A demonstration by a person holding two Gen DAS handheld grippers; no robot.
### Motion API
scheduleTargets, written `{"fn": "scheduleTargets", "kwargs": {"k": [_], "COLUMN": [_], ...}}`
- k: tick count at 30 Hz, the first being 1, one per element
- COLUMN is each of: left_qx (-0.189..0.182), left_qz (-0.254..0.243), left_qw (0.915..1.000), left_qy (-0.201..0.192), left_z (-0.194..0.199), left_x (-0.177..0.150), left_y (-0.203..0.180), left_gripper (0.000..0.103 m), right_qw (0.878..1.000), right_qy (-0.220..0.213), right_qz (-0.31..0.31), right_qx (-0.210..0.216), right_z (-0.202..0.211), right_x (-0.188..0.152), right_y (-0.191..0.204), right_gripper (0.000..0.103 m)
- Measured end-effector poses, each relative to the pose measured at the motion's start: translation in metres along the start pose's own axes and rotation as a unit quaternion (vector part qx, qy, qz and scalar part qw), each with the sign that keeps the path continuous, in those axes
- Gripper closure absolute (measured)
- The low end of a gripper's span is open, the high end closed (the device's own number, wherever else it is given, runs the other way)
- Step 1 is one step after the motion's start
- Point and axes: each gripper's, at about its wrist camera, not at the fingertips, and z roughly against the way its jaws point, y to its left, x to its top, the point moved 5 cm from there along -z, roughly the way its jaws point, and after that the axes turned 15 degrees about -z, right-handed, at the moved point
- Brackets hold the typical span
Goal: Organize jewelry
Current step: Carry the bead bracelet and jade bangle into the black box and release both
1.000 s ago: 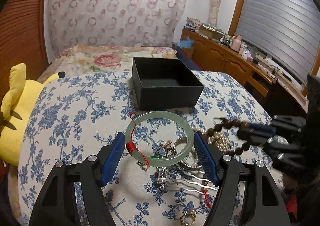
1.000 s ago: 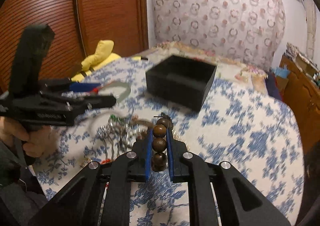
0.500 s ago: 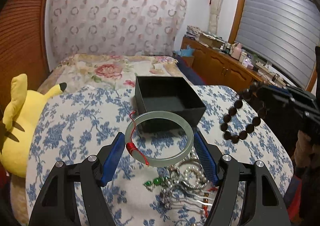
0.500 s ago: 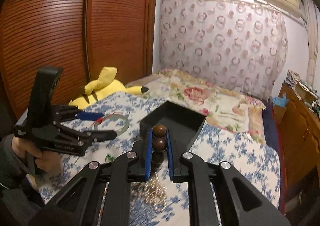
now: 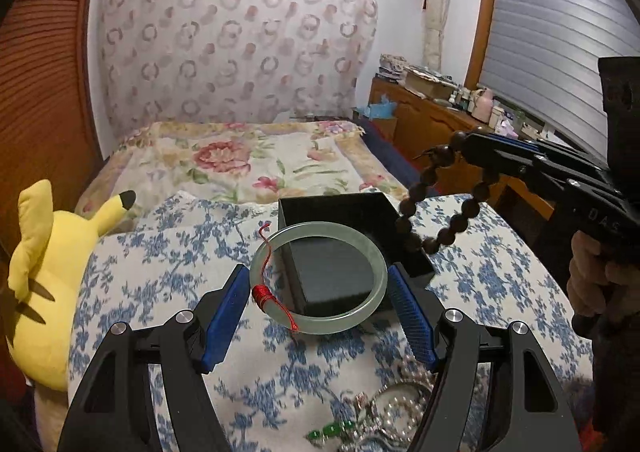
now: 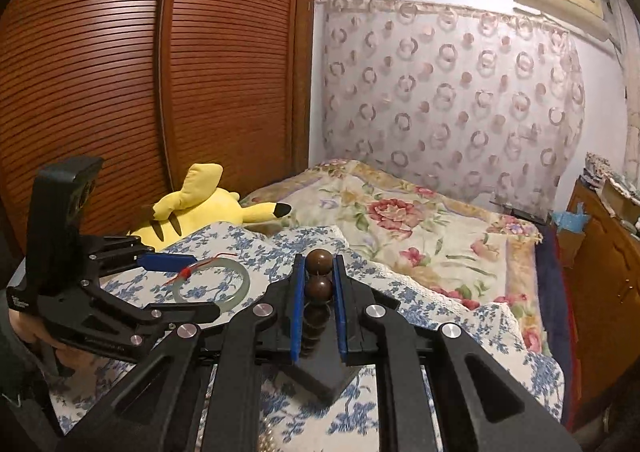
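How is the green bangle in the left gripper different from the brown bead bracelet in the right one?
The green bangle is one rigid, smooth, pale ring; the brown bead bracelet is a loop of separate dark round beads. The bangle sits level across the wide-spread left gripper; the bracelet dangles from the narrowly closed right gripper. The bangle carries red thread. Both are held above the black box.

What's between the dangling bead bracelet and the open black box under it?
Nothing: in the left wrist view the bead bracelet hangs from the right gripper over the black box, its lowest beads at the right rim, air between.
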Motion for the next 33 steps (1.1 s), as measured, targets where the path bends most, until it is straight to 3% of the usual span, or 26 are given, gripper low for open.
{"fn": "scheduleTargets", "kwargs": {"k": [8,16,18,21,33], "left_qx": [0.000,-0.004,-0.007,-0.010,-0.022], "left_qz": [-0.001,-0.010,-0.011,-0.014,-0.033], "left_qw": [0.9997,0.9993,0.9992,0.9990,0.9980], "left_qy": [0.022,0.037,0.039,0.041,0.050], "left_z": [-0.025,-0.045,-0.049,-0.055,-0.079], "left_x": [0.004,0.009,0.010,0.013,0.022], "left_y": [0.005,0.004,0.004,0.003,-0.010], "left_gripper": [0.035,0.035,0.035,0.035,0.035], "right_qw": [0.998,0.995,0.995,0.995,0.994], "right_qy": [0.052,0.084,0.084,0.077,0.065], "right_qz": [-0.022,-0.050,-0.053,-0.060,-0.088], "right_qx": [0.008,0.019,0.020,0.024,-0.021], "right_z": [-0.051,-0.075,-0.075,-0.071,-0.068], "right_x": [-0.026,-0.046,-0.046,-0.043,-0.044], "right_y": [-0.024,-0.035,-0.036,-0.039,-0.076], "right_gripper": [0.088,0.088,0.087,0.065,0.065]}}
